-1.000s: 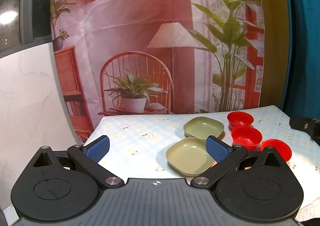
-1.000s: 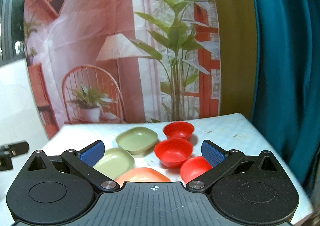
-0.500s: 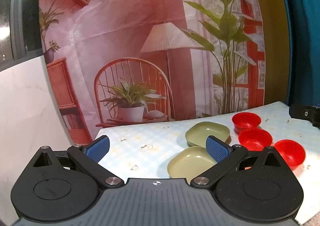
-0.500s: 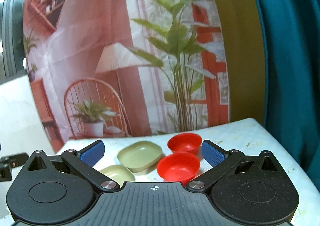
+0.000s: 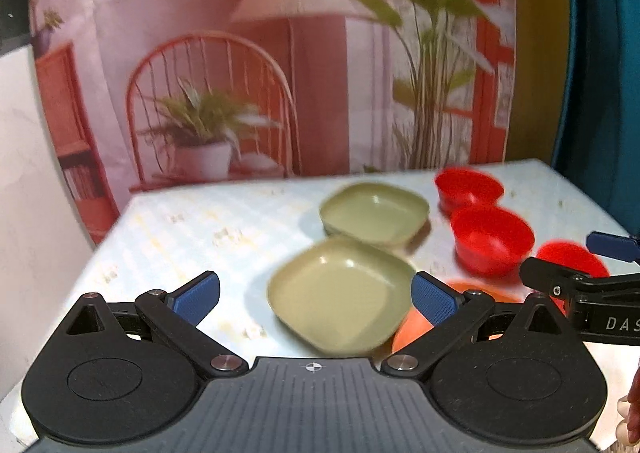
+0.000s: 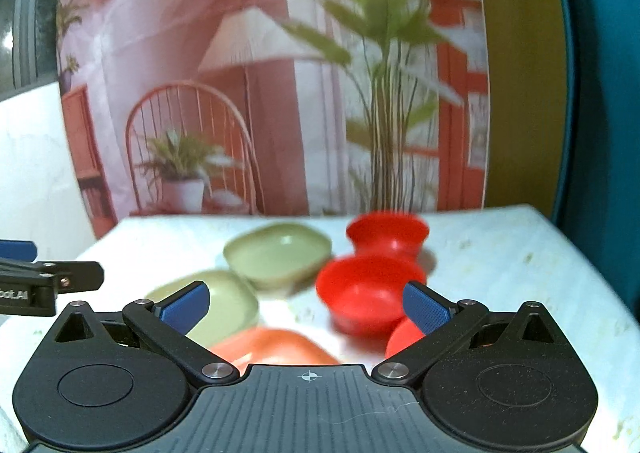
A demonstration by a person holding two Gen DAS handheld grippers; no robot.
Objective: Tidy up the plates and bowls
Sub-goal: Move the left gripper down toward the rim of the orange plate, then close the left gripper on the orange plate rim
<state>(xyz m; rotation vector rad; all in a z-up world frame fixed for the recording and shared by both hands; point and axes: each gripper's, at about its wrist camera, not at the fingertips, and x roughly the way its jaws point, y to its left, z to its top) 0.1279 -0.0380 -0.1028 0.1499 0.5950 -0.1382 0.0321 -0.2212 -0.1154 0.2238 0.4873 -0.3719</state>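
Note:
Two olive-green square plates lie on the table: a near one point(image 5: 340, 301) and a far one point(image 5: 374, 213). To their right three red bowls stand in a row: far point(image 5: 468, 187), middle point(image 5: 492, 239) and near point(image 5: 568, 257). An orange plate point(image 5: 412, 333) peeks out beside the near green plate. My left gripper point(image 5: 316, 295) is open, hovering just before the near green plate. My right gripper point(image 6: 306, 305) is open above the orange plate point(image 6: 276, 345), with the middle red bowl point(image 6: 368, 293) just ahead. Both hold nothing.
The table point(image 5: 192, 229) has a pale patterned cloth and ends at a printed backdrop point(image 5: 240, 53). A teal curtain point(image 5: 608, 73) hangs at the right. The right gripper's finger point(image 5: 576, 285) shows at the left view's right edge, with a hand point(image 5: 634, 413) below.
Both grippers have moved forward and down toward the dishes, which now look larger. The right gripper has come into the left wrist view. Both stay open.

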